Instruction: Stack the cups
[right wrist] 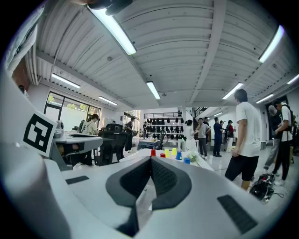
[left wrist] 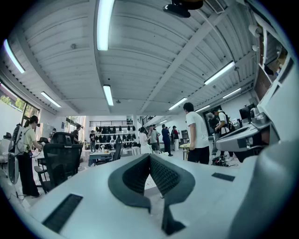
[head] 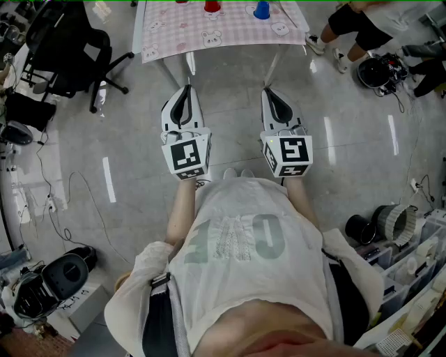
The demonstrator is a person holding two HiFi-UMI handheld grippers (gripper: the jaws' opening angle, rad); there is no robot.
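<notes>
Several small cups stand on a table with a pink checked cloth [head: 223, 35] ahead of me. The head view catches only a red cup [head: 211, 5] and a blue cup [head: 262, 9] at its top edge. The right gripper view shows red cups [right wrist: 153, 152], yellow cups [right wrist: 174, 151] and blue cups [right wrist: 178, 155] far off on the table top. My left gripper [head: 186, 91] and right gripper [head: 269, 91] are held side by side over the floor, well short of the table. Both are shut with nothing between their pads [left wrist: 163, 175] [right wrist: 163, 176].
A black office chair [head: 66, 49] stands at the left of the table. A person's legs [head: 355, 31] and a dark bag [head: 380, 70] are at the right. Cables and black gear lie on the floor at lower left [head: 49, 279]. Storage bins [head: 411, 265] sit at lower right. Several people stand in the room [left wrist: 196, 135].
</notes>
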